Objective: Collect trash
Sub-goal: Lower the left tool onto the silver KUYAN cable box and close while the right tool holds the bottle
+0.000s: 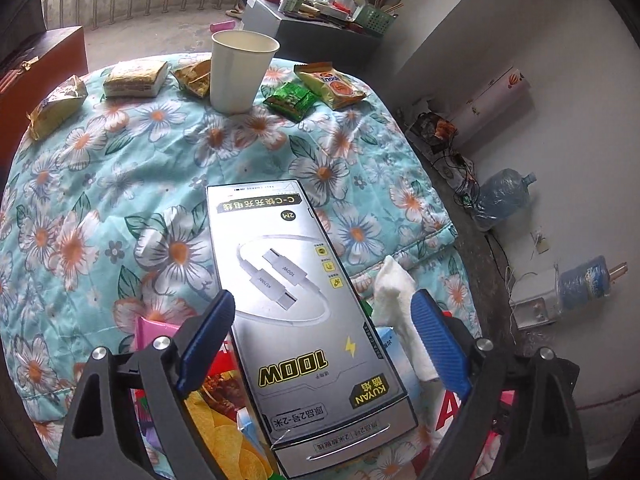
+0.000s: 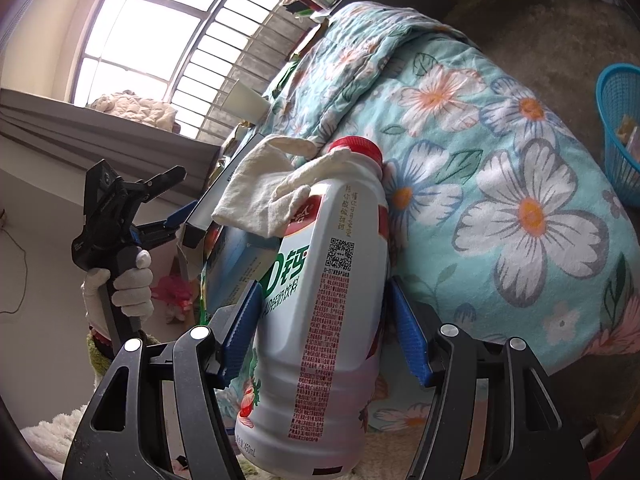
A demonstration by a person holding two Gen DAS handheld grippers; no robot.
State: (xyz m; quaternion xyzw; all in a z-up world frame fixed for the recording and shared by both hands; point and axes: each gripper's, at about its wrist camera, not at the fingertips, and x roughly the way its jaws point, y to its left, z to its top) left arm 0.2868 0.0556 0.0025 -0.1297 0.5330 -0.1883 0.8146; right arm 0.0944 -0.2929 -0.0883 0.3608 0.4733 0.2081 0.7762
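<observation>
A silver cable box (image 1: 308, 312) lies on a heap of packets on the floral quilt (image 1: 120, 184). My left gripper (image 1: 322, 300) stands open around the box, and a gap shows beside each blue pad. In the right wrist view the left gripper (image 2: 182, 192) is in a white-gloved hand (image 2: 128, 284) at the box's end (image 2: 224, 184). My right gripper (image 2: 325, 284) is shut on a white drink bottle (image 2: 320, 320) with a red cap. A crumpled tissue (image 2: 272, 184) rests over the bottle's shoulder and also appears beside the box (image 1: 396, 292).
A paper cup (image 1: 240, 72) stands at the far side of the quilt among a green wrapper (image 1: 292, 100), a yellow one (image 1: 332, 84) and golden ones (image 1: 136, 78). A chips packet (image 1: 224, 432) lies under the box. A blue basket (image 2: 620, 128) stands on the floor.
</observation>
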